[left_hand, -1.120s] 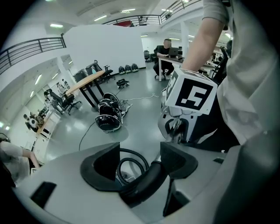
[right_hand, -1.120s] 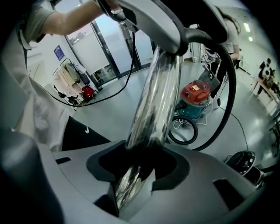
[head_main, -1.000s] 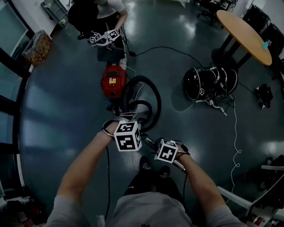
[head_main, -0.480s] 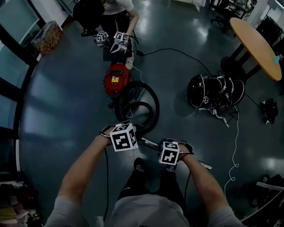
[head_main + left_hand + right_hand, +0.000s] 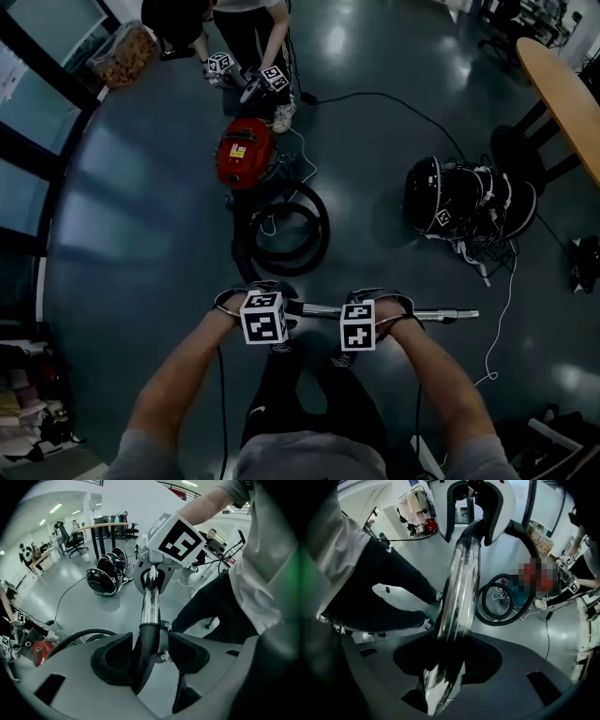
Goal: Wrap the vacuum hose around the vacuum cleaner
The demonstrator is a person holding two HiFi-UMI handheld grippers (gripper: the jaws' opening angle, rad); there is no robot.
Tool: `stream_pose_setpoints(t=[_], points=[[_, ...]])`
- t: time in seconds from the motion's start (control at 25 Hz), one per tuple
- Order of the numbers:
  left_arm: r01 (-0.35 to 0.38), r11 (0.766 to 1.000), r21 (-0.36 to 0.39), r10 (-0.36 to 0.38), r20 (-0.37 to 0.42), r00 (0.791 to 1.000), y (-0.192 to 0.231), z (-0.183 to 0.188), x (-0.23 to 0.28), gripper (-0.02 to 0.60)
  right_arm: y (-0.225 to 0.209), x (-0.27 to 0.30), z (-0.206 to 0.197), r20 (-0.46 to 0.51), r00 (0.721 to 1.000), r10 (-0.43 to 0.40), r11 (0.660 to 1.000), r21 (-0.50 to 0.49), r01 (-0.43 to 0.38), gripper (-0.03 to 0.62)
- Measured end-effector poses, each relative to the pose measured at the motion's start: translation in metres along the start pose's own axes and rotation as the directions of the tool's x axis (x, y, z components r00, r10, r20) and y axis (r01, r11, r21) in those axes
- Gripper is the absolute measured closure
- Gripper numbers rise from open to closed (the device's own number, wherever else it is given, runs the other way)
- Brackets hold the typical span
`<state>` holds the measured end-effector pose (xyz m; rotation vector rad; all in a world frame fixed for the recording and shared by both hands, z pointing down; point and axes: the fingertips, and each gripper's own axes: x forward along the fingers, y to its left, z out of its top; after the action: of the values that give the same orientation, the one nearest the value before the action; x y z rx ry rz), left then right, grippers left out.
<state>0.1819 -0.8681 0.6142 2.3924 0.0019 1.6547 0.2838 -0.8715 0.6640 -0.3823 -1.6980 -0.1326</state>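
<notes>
**Both grippers clenched on the wand, now held level.**
Left gripper (image 5: 150, 660) and right gripper (image 5: 447, 667), jaws just closing, grasp the wand (image 5: 323, 309), swung from slanted to crosswise. The hose (image 5: 321, 225) lies looped on the floor (image 5: 141, 234) beside the cleaner (image 5: 246, 155), judged unwrapped.

right gripper (image 5: 445, 667): jaws had just been closing, clamped on a metal tube (image 5: 461, 583) that ran up the frame | left gripper (image 5: 472, 527): held the tube's far end | hose (image 5: 502, 622): lay coiled on the floor right of the tube | left: a person's legs (image 5: 393, 588) in dark trousers
</notes>
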Motion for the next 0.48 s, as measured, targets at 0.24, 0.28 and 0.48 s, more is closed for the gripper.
stream_pose_setpoints(t=[0.24,0.28,0.48], points=[[0.015,0.995,-0.101,-0.013,0.021,1.0,0.016,-0.018,0.067,0.334,-0.026,0.037,-0.021,-0.083,0.996,0.013,0.993,-0.117,-0.022,0.427],[0.023,0.994,-0.109,-0.02,0.026,0.999,0.019,-0.025,0.079,0.334,-0.033,0.044,-0.021,-0.096,0.995,0.01,0.99,-0.137,-0.024,0.427],[0.032,0.991,-0.133,-0.023,0.068,0.997,0.046,-0.06,0.15,0.334,-0.076,0.101,-0.021,-0.121,0.992,-0.021,0.977,-0.214,-0.006,0.434]])
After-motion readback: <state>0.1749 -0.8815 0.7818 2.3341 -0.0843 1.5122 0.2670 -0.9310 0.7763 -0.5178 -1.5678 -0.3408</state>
